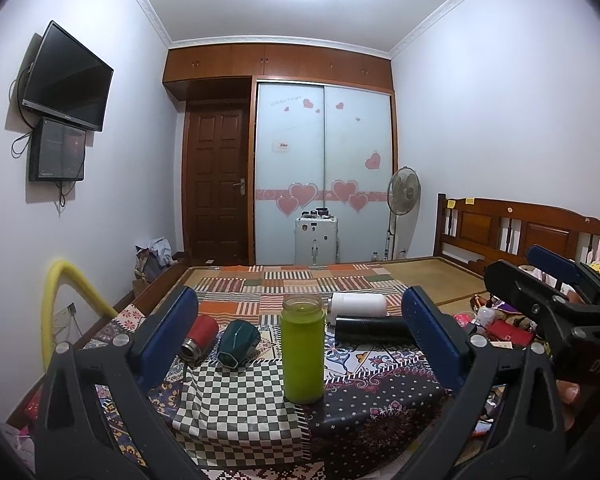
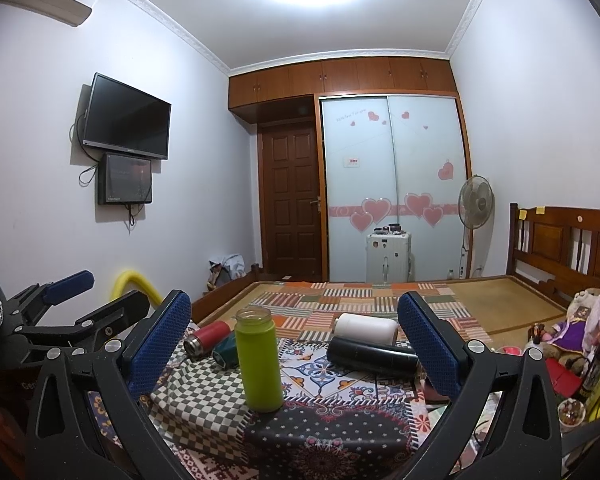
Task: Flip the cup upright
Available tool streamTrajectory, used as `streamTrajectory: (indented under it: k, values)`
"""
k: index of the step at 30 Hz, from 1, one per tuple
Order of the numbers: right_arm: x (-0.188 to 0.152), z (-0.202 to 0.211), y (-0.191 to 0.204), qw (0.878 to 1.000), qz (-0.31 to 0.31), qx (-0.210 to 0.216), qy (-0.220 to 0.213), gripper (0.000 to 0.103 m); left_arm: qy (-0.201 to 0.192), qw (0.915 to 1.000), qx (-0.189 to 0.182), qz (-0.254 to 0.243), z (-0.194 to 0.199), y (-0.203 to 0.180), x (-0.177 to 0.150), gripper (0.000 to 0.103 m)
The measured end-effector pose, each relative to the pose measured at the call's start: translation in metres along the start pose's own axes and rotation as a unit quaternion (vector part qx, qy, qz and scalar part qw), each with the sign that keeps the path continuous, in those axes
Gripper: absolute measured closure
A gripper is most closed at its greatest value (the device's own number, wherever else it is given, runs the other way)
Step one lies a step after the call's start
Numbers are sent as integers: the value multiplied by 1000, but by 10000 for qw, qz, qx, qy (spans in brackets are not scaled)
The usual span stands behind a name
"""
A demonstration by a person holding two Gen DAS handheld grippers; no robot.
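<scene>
A green cup point(image 1: 302, 350) stands upright, mouth up, on the patterned cloth; it also shows in the right wrist view point(image 2: 258, 360). A red bottle point(image 1: 199, 337), a dark green cup point(image 1: 238, 344), a black bottle point(image 1: 370, 329) and a white bottle point(image 1: 358, 304) lie on their sides behind it. My left gripper point(image 1: 300, 336) is open and empty, its pads either side of the green cup but nearer the camera. My right gripper point(image 2: 294, 340) is open and empty, with the green cup left of centre between its pads. The right gripper also shows in the left wrist view point(image 1: 540, 276).
The cups lie on a bed covered with patchwork cloths point(image 1: 300, 284). A wooden headboard point(image 1: 516, 228) is at the right, with toys and clutter point(image 2: 572, 344) beside it. A yellow foam tube point(image 1: 60, 300) is at the left. A fan point(image 1: 403, 192) and a suitcase point(image 1: 316, 240) stand by the wardrobe.
</scene>
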State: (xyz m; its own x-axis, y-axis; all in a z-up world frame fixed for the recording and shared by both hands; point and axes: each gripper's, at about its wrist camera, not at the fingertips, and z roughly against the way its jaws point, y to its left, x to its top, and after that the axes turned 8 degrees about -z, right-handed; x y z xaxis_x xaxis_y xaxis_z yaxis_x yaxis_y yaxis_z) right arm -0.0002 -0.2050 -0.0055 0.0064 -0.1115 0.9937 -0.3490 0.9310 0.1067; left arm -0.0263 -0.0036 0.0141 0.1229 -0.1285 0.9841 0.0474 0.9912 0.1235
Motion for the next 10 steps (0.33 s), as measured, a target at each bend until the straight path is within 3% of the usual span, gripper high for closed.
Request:
streamTrajectory:
  k: [10]
  values:
    - [-1,-2,0,10000,-22,-14,19,0,24,10000,36,-14,-4,0,-2,0]
